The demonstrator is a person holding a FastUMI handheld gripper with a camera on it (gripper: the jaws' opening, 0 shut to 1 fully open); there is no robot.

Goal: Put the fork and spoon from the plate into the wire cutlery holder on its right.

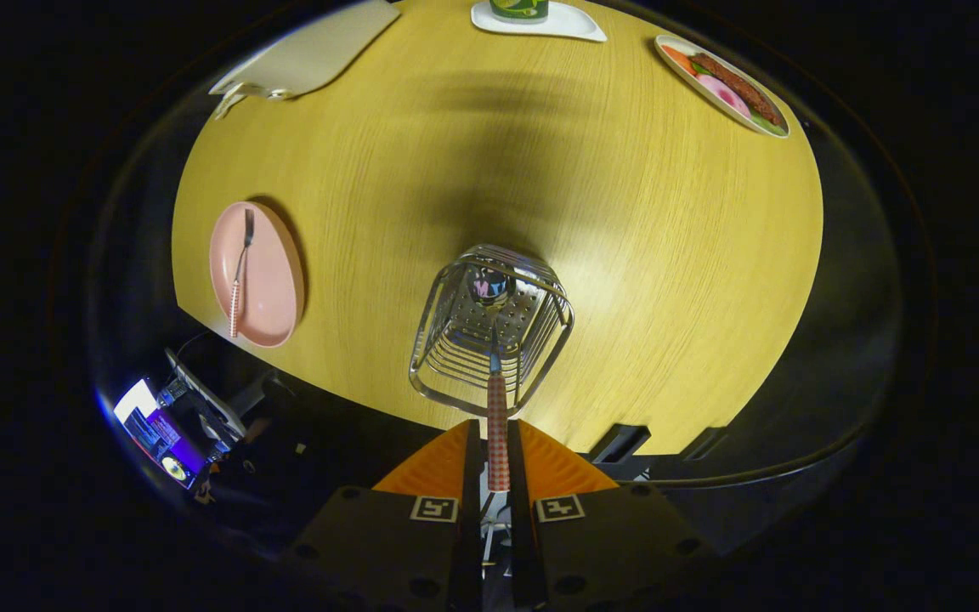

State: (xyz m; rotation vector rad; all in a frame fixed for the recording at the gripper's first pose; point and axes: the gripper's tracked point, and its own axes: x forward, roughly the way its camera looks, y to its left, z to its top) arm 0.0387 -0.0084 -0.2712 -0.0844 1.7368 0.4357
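My gripper (498, 438) is shut on the spoon (496, 399), pressing its red-checked handle between the orange fingers (434, 463). The spoon points straight ahead and down into the wire cutlery holder (489, 327), its shiny bowl low inside near the perforated bottom. The holder stands on the wooden table just beyond the fingertips. Off to the left lies the pink plate (264, 276) at the table's near edge. The fork (240, 268) rests on it, tines away from me, red-checked handle toward the table edge.
A white cutting board (311, 51) lies at the far left of the round table (625, 255). A white tray with a green can (536, 17) is at the far middle, an oval dish of food (723, 85) at the far right. A lit device (154, 429) sits below the table's left edge.
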